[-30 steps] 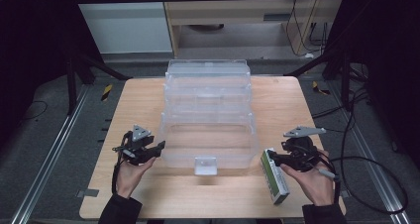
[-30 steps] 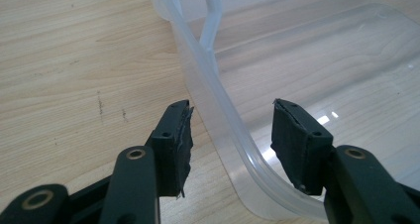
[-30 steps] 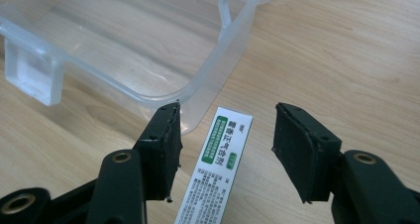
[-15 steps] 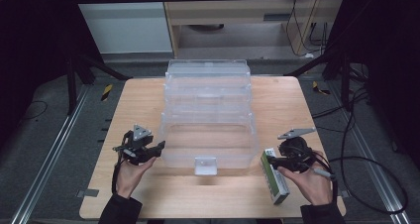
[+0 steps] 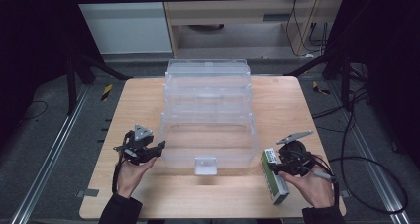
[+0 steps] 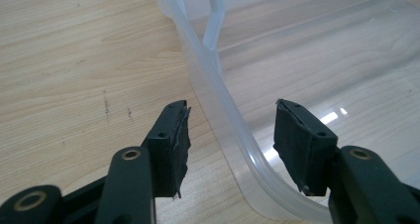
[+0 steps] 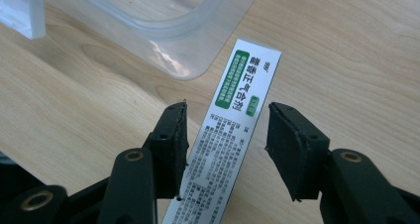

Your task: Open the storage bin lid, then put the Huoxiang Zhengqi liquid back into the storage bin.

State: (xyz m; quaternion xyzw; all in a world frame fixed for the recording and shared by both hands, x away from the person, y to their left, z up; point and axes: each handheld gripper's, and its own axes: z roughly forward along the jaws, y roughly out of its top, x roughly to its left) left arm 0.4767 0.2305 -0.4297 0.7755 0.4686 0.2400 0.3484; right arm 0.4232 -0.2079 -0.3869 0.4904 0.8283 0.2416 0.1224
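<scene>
Medicine box lies flat on the wooden table, just right of the clear drawer unit, long axis running straight up between the spread jaws of the right gripper. Left gripper, jaws also spread, straddles the drawer's front-left rim. High view gives the overall layout; right gripper view alone shows the box's green label.

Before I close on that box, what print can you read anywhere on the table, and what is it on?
"999": small, at the top corner of the white box between the open right claw jaws.
"藿香正气合剂": white characters on the box's green band; my best reading, slightly soft.
Small green tag below the band: too small to read.
Fine black print lower on the box: too blurred to read.
Clear plastic bin: no text seen.
</scene>
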